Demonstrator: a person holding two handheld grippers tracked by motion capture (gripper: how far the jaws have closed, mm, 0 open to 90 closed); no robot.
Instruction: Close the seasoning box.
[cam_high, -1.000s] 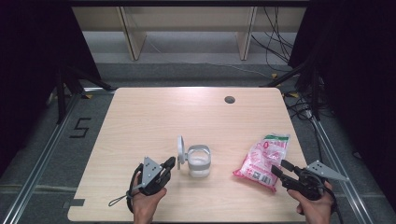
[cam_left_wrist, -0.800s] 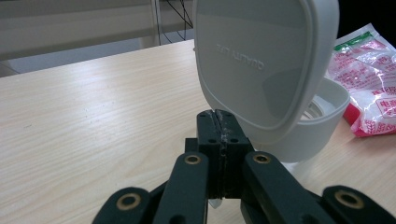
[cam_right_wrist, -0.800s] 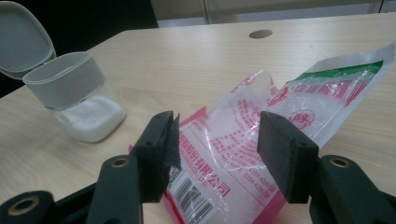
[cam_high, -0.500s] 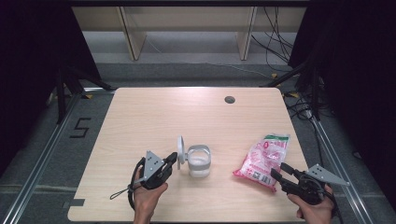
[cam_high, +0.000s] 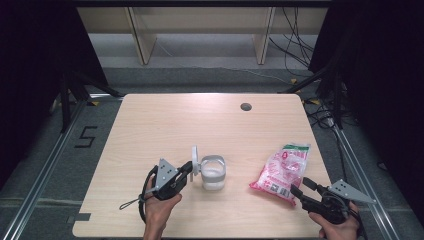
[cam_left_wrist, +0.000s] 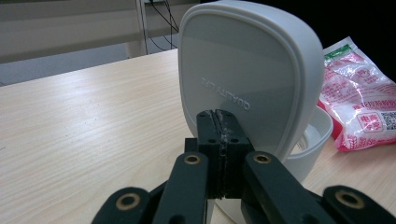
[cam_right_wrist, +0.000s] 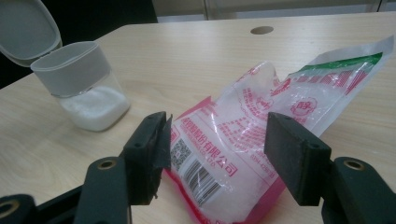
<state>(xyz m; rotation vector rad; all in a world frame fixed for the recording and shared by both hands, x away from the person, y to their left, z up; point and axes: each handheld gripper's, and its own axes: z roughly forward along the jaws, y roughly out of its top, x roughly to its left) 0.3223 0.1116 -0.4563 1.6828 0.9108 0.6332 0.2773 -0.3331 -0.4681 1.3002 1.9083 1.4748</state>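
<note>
A clear jar (cam_high: 212, 172) with a white collar holds white grains and stands near the table's front middle. Its hinged white lid (cam_high: 195, 157) stands up, open. My left gripper (cam_high: 189, 167) is shut, and its tips rest against the back of the lid (cam_left_wrist: 247, 70), with the left gripper (cam_left_wrist: 219, 123) holding nothing I can see. A pink and clear bag of white grains (cam_high: 282, 167) lies at the front right. My right gripper (cam_high: 299, 189) is open at the bag's near end. In the right gripper view, the bag (cam_right_wrist: 261, 116) lies between and beyond the right gripper (cam_right_wrist: 215, 140) jaws.
A round grey cable hole (cam_high: 245, 106) sits near the table's far edge. The jar (cam_right_wrist: 88, 88) stands left of the bag in the right gripper view. Shelf legs and cables are on the floor beyond the table. Both hands are at the front edge.
My left gripper has edged forward up to the lid's back. The right gripper has drifted slightly back toward the front edge and stays open.
</note>
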